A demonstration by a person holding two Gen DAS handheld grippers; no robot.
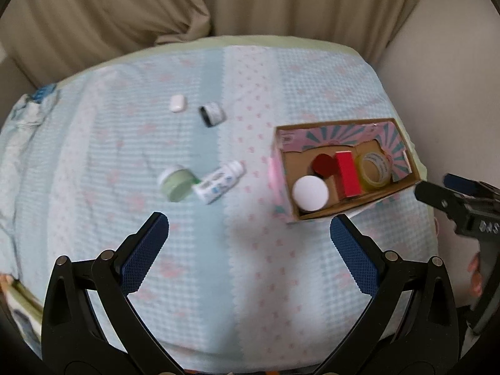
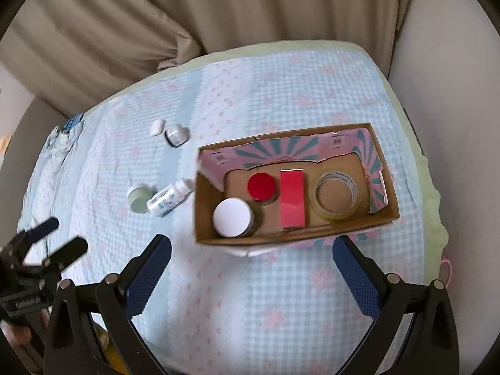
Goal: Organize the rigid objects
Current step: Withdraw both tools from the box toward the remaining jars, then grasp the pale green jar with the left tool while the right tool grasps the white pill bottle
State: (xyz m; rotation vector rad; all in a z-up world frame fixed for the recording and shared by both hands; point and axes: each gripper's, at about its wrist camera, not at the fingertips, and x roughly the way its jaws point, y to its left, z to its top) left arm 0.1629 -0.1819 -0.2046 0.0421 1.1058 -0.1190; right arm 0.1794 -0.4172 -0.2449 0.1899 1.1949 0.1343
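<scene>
Both claws wide, nothing between the pads. Left gripper [image 1: 249,229] hovers over the near part of the pale blue checked bedspread [image 1: 187,281], blue textured pads spread far apart. Right gripper [image 2: 252,251] likewise wide, over the cloth just near of the open brown cardboard box w/ pink-teal printed flaps [image 2: 390,215].

Box sits right side of the cloth. Inside, left to right: white round-lidded jar [image 2: 232,217] at near-left corner, red round-lidded jar [image 2: 261,186] just far of it, red rectangular carton [image 2: 292,199] lying flat in the middle, clear roll of packing tape [image 2: 337,194] lying flat at right. Carton sits between the red lid and the tape.

Loose on cloth, left of box: white plastic bottle w/ blue print [image 1: 218,182] on its side, touching or just beside a pale green round jar [image 1: 176,182] on its left. Further off, well apart: small white rounded case [image 1: 177,103] and, just right of it, a small black-and-white tub [image 1: 212,114], tipped.

Beige curtain [image 1: 125,15] hangs beyond the far edge.
</scene>
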